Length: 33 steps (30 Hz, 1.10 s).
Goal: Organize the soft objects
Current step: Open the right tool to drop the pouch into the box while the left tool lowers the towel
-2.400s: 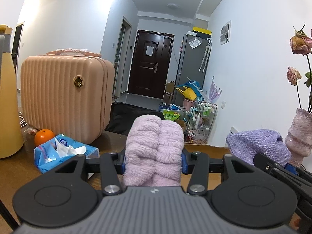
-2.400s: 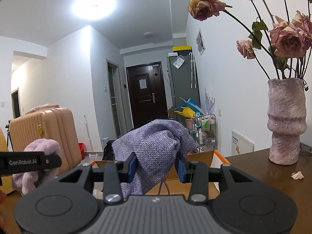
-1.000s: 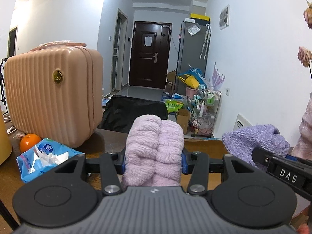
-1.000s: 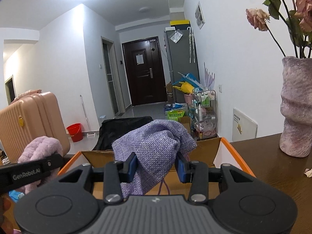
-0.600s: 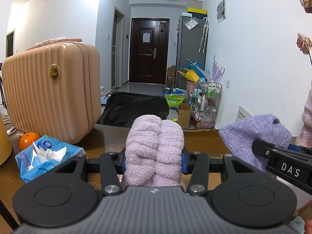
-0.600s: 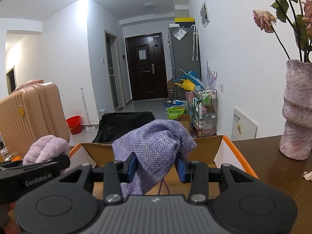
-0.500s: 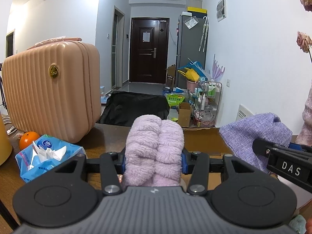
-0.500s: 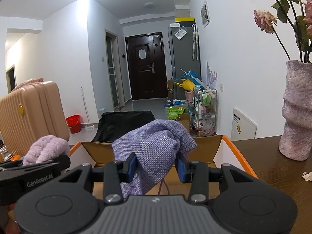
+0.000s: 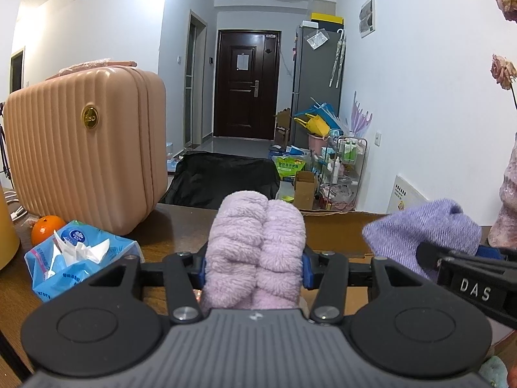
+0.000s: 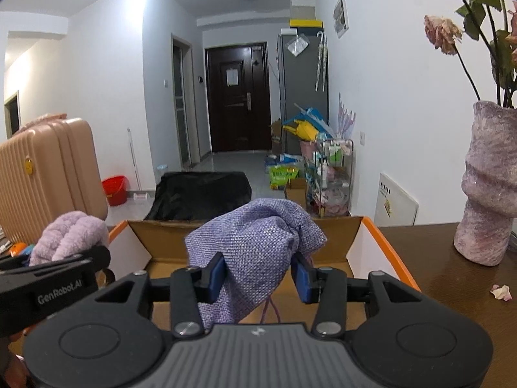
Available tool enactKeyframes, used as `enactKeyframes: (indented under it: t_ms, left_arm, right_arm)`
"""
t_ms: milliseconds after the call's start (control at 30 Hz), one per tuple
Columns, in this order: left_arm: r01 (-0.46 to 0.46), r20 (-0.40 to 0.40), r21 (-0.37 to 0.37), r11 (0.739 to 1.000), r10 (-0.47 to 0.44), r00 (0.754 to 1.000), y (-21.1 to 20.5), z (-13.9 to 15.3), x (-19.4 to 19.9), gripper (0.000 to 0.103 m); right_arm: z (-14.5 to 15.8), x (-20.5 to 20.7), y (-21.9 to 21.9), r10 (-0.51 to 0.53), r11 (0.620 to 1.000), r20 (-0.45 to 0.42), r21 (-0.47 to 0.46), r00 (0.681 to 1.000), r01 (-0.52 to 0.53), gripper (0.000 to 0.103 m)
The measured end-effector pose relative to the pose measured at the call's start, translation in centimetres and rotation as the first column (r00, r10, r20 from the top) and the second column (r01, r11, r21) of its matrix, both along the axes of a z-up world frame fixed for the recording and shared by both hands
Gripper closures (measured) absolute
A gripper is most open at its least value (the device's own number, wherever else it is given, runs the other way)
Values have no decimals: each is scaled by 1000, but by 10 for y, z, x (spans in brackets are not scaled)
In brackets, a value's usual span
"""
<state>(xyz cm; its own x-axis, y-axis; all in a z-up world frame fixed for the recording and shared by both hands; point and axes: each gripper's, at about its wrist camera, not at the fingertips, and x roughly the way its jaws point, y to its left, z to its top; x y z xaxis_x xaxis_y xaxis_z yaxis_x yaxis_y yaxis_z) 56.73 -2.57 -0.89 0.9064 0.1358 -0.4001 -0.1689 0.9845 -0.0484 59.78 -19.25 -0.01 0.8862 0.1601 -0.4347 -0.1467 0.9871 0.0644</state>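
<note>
- Left gripper, blue pads pressed into both sides of a fluffy pink rolled towel, holds it above the brown table.
- Right gripper has just been opening; the purple woven pouch hangs between its jaws, left pad touching, right pad showing a small gap.
- Pouch sits over the open cardboard box.
- Pink suitcase and tissue pack stand to the left.

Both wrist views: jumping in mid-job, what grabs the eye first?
The fluffy lilac towel bulges up between the pads of the left hand-held gripper, filling the middle of its view. In the right hand-held gripper, whose jaws have just been opening, a purple woven pouch hangs over the open cardboard box. A ribbed pink suitcase stands at left.
</note>
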Motion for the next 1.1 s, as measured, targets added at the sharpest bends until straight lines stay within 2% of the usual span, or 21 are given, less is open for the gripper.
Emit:
enactKeyframes:
  t_ms: [100, 200, 267, 333, 400, 533, 1100]
  left_arm:
    - [-10, -2, -14, 1000, 10, 1000, 3, 0, -1, 46]
    - [-24, 2, -26, 999, 24, 1000, 5, 1, -3, 33]
    - [-37, 8, -29, 999, 37, 999, 6, 2, -4, 26]
    - [-46, 14, -28, 999, 46, 999, 6, 3, -5, 11]
    - [-60, 20, -25, 998, 60, 998, 5, 3, -6, 0]
    - [-80, 42, -23, 997, 80, 996, 6, 5, -9, 0]
    - [-103, 37, -23, 994, 104, 994, 8, 3, -8, 0]
  right_arm:
    - [-1, 4, 0, -10, 1000, -33, -7, 999, 10, 52]
    - [-3, 5, -3, -32, 999, -60, -4, 998, 32, 41]
    - [-3, 6, -4, -38, 999, -71, -7, 997, 38, 41]
    - [-4, 8, -5, -44, 999, -87, -11, 995, 43, 30]
    - [-4, 8, -4, -61, 998, -93, -22, 994, 59, 9]
    - [-6, 8, -3, -78, 997, -94, -35, 992, 75, 0]
    - [-7, 9, -2, -79, 997, -106, -36, 991, 75, 0]
